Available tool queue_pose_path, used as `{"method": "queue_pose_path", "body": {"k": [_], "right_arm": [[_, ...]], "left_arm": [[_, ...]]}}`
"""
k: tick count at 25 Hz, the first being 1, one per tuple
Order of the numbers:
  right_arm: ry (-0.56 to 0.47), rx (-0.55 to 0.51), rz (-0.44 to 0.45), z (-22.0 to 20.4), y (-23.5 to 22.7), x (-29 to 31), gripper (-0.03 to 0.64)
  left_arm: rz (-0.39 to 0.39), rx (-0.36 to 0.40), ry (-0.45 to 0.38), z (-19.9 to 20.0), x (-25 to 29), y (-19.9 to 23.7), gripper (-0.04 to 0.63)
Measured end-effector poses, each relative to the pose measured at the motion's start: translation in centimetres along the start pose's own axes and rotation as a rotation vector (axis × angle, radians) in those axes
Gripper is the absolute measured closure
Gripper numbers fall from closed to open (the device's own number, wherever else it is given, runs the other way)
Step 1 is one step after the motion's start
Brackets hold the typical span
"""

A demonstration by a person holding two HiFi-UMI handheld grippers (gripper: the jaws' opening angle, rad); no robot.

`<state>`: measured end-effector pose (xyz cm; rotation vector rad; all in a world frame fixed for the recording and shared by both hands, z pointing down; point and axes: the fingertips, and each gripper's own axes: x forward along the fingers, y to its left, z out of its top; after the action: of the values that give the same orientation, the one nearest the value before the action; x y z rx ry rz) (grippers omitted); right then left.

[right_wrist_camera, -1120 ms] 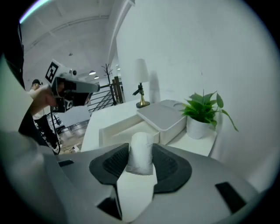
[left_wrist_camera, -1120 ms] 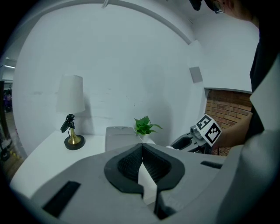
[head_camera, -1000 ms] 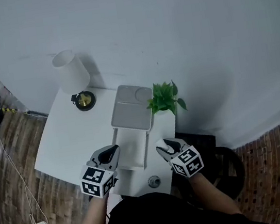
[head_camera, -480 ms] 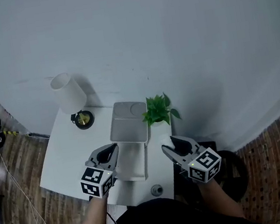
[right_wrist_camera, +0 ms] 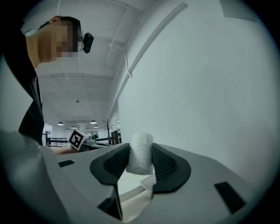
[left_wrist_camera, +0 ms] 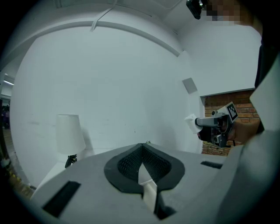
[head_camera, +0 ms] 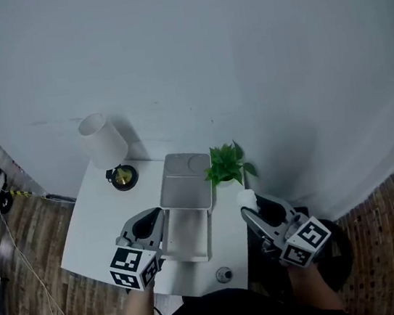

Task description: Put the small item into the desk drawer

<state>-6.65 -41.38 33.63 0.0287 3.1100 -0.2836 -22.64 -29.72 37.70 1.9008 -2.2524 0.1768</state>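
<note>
The small item (right_wrist_camera: 140,146) is a white wrapped roll, and my right gripper (right_wrist_camera: 139,157) is shut on it, black pads pressing both its sides. In the head view that right gripper (head_camera: 255,209) hangs off the white desk's (head_camera: 96,219) right edge, the item (head_camera: 246,198) at its tip. The left gripper view also catches the item (left_wrist_camera: 190,123), held up in the air. A white drawer (head_camera: 186,232) stands pulled out from under a grey-topped box (head_camera: 185,177). My left gripper (head_camera: 153,220) hovers at the drawer's left wall, jaws shut (left_wrist_camera: 141,153) and empty.
A white lamp (head_camera: 103,141) and a black-and-gold round object (head_camera: 122,177) stand at the desk's back left. A green plant (head_camera: 226,163) sits right of the grey box. A small grey round thing (head_camera: 223,274) lies near the front edge. A wall stands behind; wood floor lies at left.
Both grippers have risen. My right gripper swung out to the right, off the desk's edge, carrying the white item, and now points level.
</note>
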Motion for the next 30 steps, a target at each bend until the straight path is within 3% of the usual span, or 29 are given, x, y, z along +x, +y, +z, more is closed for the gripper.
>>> {"method": "queue_pose_path", "body": {"k": [12,17,25,30], "right_arm": [[-0.003,-0.002,0.016,-0.2,0.1,-0.9,0.454],[0.027,0.007,0.059,-1.3,1.2,0.0,0.454],[0.145,0.041,0.194,-5.4,4.3,4.6,0.454],[0.281,0.038,0.265,-10.4,6.3,8.2,0.453]], "left_arm": [[0.022,-0.009,-0.057,0.3,-0.8,-0.4,0.588],[0.047,-0.033,-0.04,-1.0,-1.9,0.3,0.588],[0.11,-0.077,-0.015,-3.7,-4.5,1.7,0.588],[0.152,-0.127,-0.023,-5.3,-6.8,2.8,0.588]]}}
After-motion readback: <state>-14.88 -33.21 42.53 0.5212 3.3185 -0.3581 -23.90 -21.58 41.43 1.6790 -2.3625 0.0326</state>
